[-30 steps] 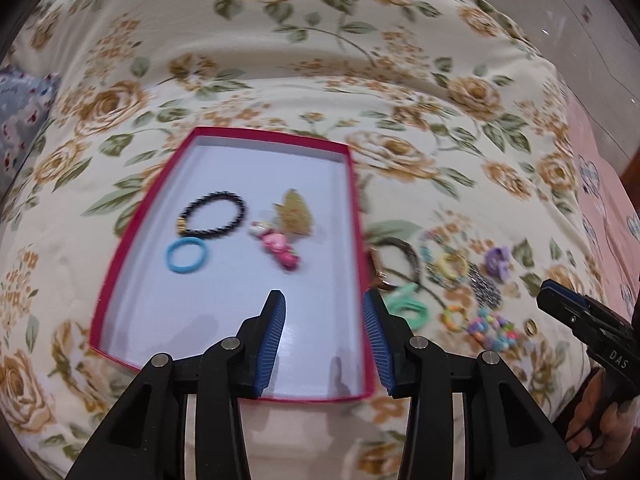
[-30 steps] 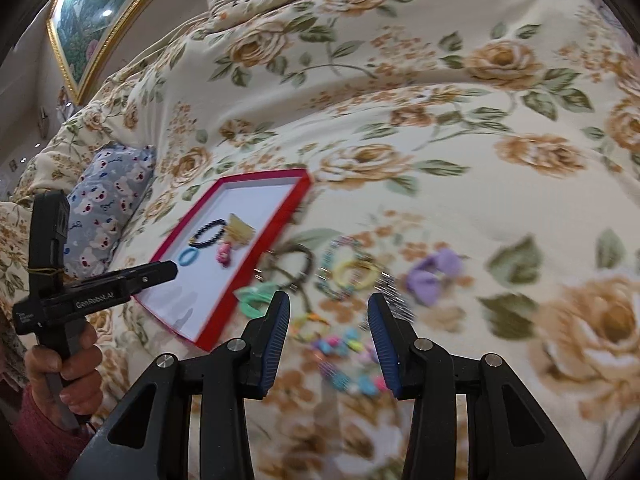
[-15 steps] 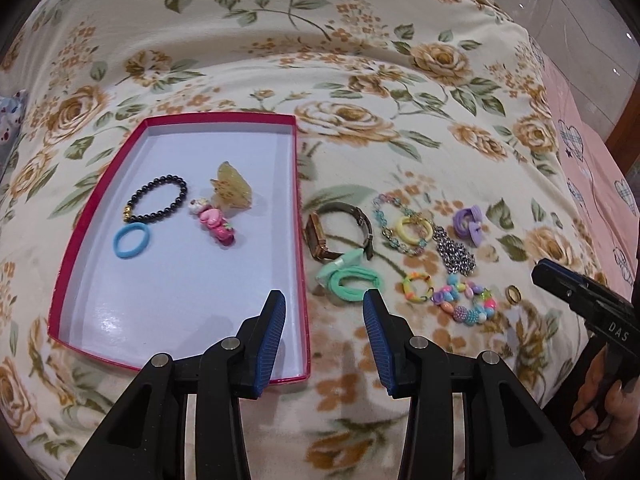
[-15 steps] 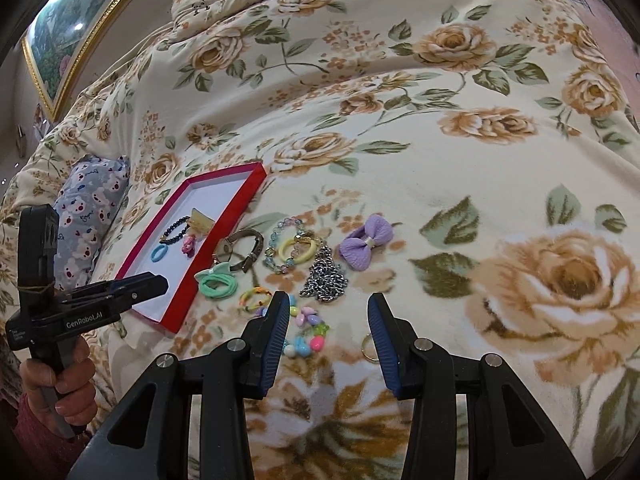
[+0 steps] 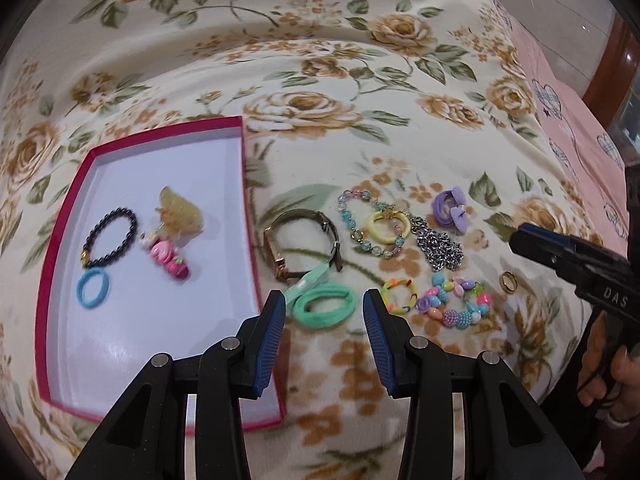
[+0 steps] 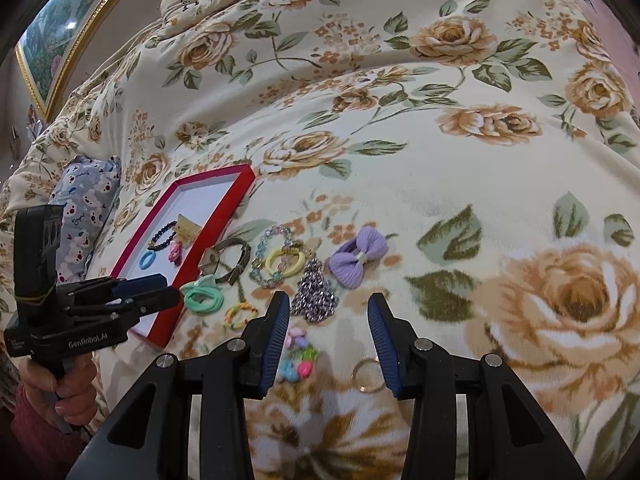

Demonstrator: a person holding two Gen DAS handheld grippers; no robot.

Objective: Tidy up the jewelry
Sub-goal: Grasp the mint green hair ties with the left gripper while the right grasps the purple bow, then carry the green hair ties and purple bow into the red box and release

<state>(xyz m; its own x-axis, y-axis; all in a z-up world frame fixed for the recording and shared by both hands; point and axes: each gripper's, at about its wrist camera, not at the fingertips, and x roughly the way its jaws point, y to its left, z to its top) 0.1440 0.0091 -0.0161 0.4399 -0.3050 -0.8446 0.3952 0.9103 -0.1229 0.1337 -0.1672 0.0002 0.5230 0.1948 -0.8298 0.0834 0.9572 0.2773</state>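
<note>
Both jaws stand apart, empty. My left gripper (image 5: 324, 312) frames the green hair tie (image 5: 323, 305) just ahead, beside the red tray (image 5: 250, 216). Next, I judge: descend, pinch, carry tray-ward. Right gripper (image 6: 329, 320) hovers over the gold ring (image 6: 366, 376).

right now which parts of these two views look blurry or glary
Left wrist view: the pink charm and blue hair tie in the red tray are motion-smeared, with soft glare on the tray floor. Right wrist view: the gold ring and big rose print low down are soft; fisheye bends both edges.

Jewelry (image 5: 400, 248) scattered beside red tray (image 5: 248, 216)
</note>
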